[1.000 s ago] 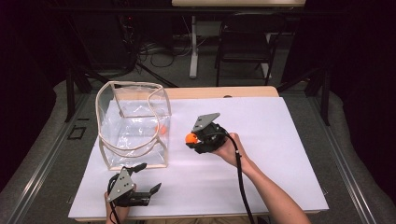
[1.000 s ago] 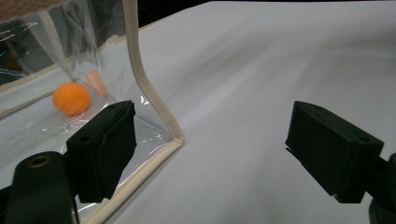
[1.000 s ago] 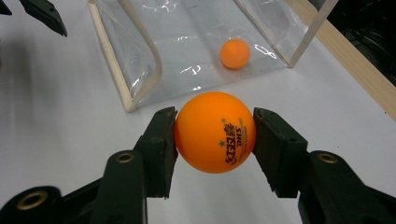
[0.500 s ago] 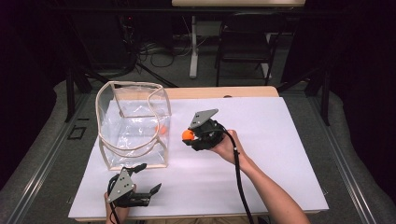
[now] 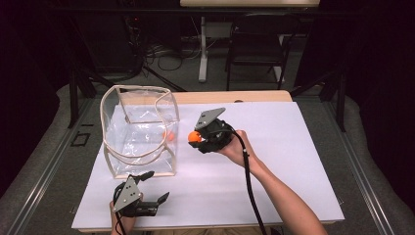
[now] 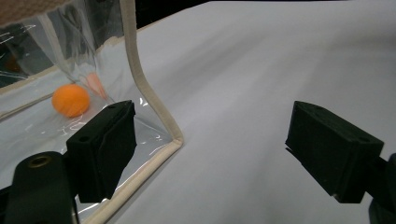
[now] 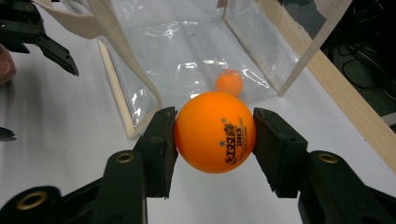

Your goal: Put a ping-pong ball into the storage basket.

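Right gripper (image 7: pixel 215 133): clenched on 1 orange ball (image 7: pixel 215 132), lifted a little higher than a second ago, beside the bag's open top.
Left gripper (image 6: pixel 210 154): jaws spread, nothing between them, resting unmoved at the bag's near corner.
Clear bag (image 5: pixel 139 129): upright on the white table (image 5: pixel 293 161), 1 second ball (image 7: pixel 229 82) inside.
Meaning: the held ball looks close to going in.

High view overhead, gripper views near bag (image 5: pixel 139 132)

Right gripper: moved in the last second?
Yes, slightly. The right gripper, shut on the orange ball, has risen a little against the clear bag and hangs beside its right wall.
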{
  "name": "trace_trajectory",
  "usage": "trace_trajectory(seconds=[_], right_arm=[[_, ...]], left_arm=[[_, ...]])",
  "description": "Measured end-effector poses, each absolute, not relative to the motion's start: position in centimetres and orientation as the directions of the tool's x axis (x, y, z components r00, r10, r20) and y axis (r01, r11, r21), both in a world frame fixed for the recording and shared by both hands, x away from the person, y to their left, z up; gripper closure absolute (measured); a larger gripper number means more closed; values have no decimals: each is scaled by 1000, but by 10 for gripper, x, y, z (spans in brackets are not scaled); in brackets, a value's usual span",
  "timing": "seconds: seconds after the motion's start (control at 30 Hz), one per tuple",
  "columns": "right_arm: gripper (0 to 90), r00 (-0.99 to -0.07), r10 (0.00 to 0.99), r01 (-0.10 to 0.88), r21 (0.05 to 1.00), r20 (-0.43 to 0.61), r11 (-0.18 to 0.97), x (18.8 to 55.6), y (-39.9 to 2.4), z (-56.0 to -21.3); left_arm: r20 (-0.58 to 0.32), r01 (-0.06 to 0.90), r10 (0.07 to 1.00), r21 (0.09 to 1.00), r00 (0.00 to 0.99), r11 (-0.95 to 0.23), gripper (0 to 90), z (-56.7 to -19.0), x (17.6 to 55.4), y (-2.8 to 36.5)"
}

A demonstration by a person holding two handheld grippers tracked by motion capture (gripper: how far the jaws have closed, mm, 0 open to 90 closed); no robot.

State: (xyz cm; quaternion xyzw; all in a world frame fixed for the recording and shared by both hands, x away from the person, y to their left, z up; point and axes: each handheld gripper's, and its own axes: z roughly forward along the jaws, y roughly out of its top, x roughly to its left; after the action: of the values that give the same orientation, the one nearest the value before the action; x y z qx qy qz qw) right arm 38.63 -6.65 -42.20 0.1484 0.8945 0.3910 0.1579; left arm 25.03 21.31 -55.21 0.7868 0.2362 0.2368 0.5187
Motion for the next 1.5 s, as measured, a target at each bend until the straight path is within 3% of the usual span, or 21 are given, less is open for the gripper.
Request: trace_trajectory(seconds=[1.5], right_arm=[[510,-900,382,99,758,-208,645,389,-55,-385]], left_arm=[[124,127,626,931,770,-341,157,-552,251,216]])
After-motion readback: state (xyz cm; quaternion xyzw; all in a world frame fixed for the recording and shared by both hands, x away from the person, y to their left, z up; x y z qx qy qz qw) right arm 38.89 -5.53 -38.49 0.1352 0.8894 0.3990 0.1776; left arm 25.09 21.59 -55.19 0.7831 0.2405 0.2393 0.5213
